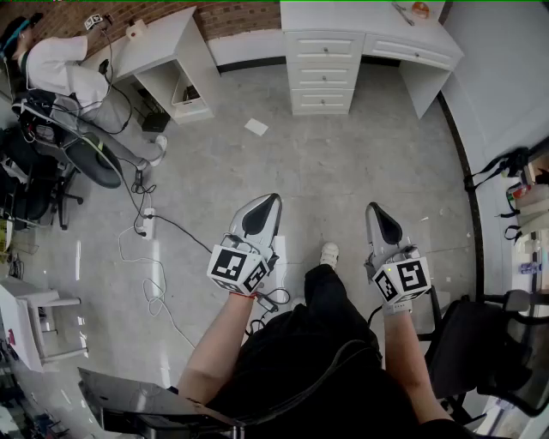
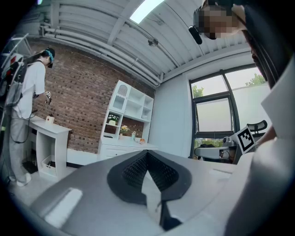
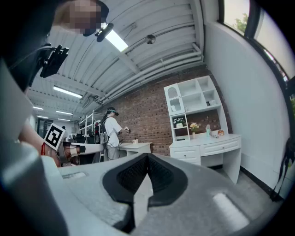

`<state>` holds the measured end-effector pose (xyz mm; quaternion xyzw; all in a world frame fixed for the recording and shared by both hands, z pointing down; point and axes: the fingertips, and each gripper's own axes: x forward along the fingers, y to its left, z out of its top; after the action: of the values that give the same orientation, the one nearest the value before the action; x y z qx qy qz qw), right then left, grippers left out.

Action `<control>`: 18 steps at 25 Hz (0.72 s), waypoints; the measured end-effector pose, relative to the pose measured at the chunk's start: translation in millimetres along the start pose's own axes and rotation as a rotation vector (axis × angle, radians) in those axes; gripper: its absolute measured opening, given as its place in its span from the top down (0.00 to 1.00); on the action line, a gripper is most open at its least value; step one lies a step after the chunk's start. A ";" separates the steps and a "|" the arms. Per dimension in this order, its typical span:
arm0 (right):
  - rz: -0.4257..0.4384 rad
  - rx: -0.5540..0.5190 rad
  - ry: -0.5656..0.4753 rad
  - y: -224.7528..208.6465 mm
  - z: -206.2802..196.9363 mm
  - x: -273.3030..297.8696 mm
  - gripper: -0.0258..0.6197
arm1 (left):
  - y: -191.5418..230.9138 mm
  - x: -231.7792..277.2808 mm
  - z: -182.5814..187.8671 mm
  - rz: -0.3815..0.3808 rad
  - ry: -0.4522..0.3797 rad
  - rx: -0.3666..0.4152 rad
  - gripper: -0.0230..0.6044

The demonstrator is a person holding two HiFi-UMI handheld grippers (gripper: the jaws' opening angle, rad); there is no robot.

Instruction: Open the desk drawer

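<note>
Task not begun: the desk stood with its drawers all shut (well apart from both grippers). The left gripper and right gripper had their jaws together, holding nothing.

Brick wall, grey flr.

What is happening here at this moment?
A person holds a gripper in each hand. The left gripper and the right gripper are both shut and empty, pointing toward the white desk across the floor. Its drawers look closed and neither gripper is near them, so the opening has not begun. Another person stands at a second desk to the left.
</note>
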<state>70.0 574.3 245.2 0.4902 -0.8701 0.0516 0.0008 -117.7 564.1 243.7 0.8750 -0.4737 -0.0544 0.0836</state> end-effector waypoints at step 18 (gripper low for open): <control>0.048 -0.003 0.015 -128.8 21.0 123.9 0.96 | 53.1 170.0 14.2 0.071 0.005 0.019 0.96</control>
<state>116.6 400.5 242.3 0.4685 -0.8818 0.0540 0.0069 -71.0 391.8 237.5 0.8585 -0.5049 -0.0446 0.0782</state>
